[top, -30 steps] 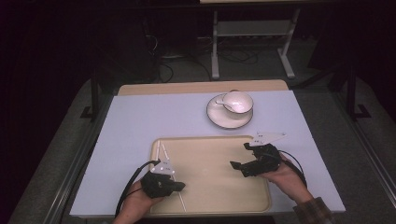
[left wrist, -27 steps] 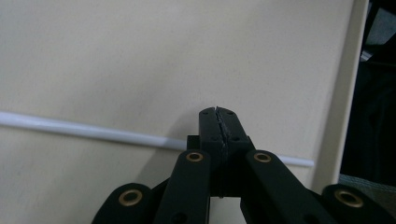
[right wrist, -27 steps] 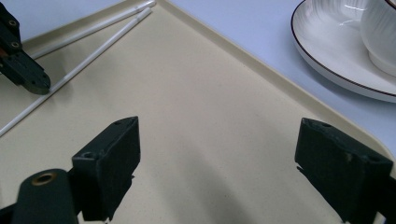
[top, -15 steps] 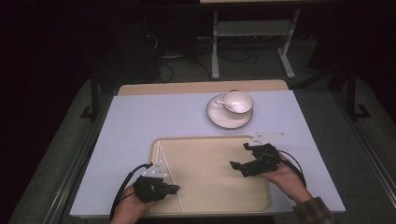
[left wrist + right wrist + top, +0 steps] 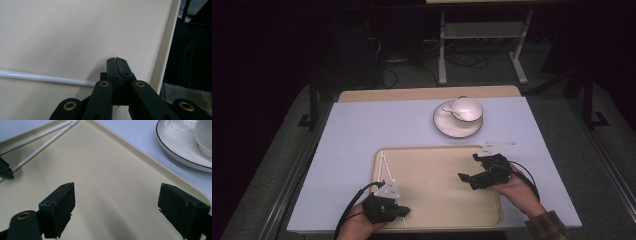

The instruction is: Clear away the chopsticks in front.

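At lower left of the high view, the left gripper (image 5: 404,212) is clamped fully together over the flat beige plastic tray (image 5: 437,165), a thin white stick (image 5: 47,78) vanishing behind it, grip unclear. Toward the right, the right gripper (image 5: 466,179) gapes wide, empty.
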Tool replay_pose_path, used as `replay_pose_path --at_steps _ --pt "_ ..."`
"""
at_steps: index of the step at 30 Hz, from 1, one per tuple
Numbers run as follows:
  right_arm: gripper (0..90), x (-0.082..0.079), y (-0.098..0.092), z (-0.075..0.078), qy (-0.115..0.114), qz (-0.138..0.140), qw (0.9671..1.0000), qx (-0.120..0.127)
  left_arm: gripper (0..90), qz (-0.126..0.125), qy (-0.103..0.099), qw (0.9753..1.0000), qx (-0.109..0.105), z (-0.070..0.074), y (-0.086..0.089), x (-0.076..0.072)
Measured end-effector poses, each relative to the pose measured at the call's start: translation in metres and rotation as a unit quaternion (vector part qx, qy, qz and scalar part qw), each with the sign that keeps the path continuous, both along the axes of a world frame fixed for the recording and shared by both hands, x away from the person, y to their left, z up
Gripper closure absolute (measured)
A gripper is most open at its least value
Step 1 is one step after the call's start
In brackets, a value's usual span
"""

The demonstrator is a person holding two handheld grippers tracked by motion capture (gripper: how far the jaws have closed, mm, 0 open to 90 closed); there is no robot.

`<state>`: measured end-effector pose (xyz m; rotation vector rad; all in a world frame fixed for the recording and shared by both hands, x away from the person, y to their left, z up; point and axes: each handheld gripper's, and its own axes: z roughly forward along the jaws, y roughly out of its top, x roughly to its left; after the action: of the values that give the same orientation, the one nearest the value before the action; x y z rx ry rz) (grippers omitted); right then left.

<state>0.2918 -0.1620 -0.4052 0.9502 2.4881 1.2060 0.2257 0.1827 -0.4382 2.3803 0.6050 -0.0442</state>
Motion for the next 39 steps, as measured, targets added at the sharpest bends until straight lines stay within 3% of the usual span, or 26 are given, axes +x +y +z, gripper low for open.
replay_pose_path --at_steps 8,19,23,29,39 --pt "13.5 0.000 0.000 0.000 0.000 -0.001 1.0000 -0.001 90.0 0.026 -0.007 0.9996 0.011 0.002 0.018 -0.001" --pt "13.5 0.001 0.001 -0.001 0.001 -0.001 1.0000 -0.002 89.9 0.073 -0.017 0.9970 0.021 0.003 0.048 0.005" --pt "13.4 0.001 0.001 -0.001 0.002 0.000 1.0000 -0.001 89.9 0.075 -0.024 0.9968 0.012 0.004 0.045 0.013" --pt "13.4 0.001 0.003 -0.003 0.002 0.004 1.0000 -0.004 89.9 0.093 -0.044 0.9945 0.022 0.003 0.039 0.040" --pt "13.5 0.001 0.002 -0.002 0.003 0.002 1.0000 -0.003 89.9 0.116 -0.054 0.9913 0.031 0.003 0.051 0.044"
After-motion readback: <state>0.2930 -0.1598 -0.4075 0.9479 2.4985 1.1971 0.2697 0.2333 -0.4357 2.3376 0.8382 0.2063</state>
